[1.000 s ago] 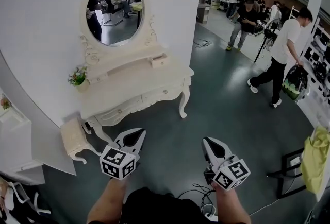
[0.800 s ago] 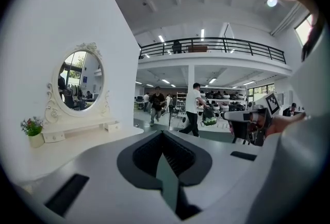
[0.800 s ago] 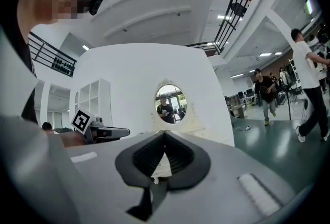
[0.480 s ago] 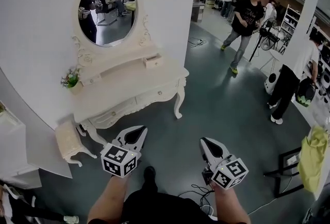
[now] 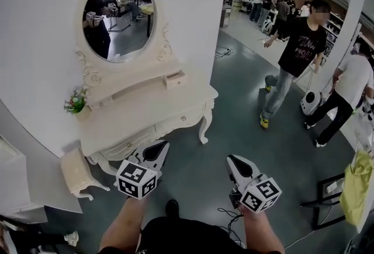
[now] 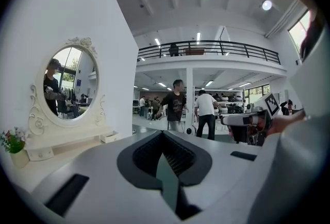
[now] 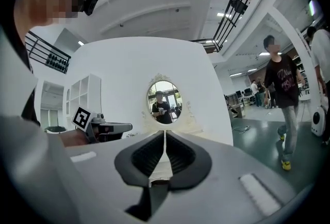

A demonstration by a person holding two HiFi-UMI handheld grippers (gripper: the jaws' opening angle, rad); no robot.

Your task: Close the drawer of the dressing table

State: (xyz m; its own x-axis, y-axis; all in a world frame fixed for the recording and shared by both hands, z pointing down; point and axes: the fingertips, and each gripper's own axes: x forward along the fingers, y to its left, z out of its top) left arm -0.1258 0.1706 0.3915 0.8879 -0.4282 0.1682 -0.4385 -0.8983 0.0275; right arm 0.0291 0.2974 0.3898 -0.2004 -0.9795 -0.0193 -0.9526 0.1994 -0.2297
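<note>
— What's different from a moment ago?

— The person has walked in. A good stretch of floor (image 5: 245,124) lay in front of the dressing table (image 5: 140,121). Now its front edge sits just ahead of the left gripper (image 5: 159,146), whose fingers are pressed together on nothing.

— So the closing hasn't begun?

— Not as I judge it. This is only the approach, and nothing touches the furniture yet.

— Is anything over there holding things?

— Well to the left of the left fingers, a little flower pot (image 5: 76,109) stands on the worktop (image 5: 169,104) with a small bunch of flowers (image 5: 73,98) in it. Further right, ahead of and above those fingers, the small drawer (image 5: 175,79) stands pulled out on the raised tier under the mirror (image 5: 118,18). It's well apart from both pairs of fingers. I can't tell from here what's inside.

— And the long drawers (image 5: 175,121) along the front?

— They look flush, so shut.

— The other hand?

— The right gripper (image 5: 232,160) hangs over bare floor, with the small drawer ahead and to the left of its fingers. Those fingers are just parting to a thin slit, with nothing between them.

— Beyond that?

— A passer-by (image 5: 301,48) in a black shirt has crossed to the far right of the right fingers. I'd say that's clear of the reach.
</note>
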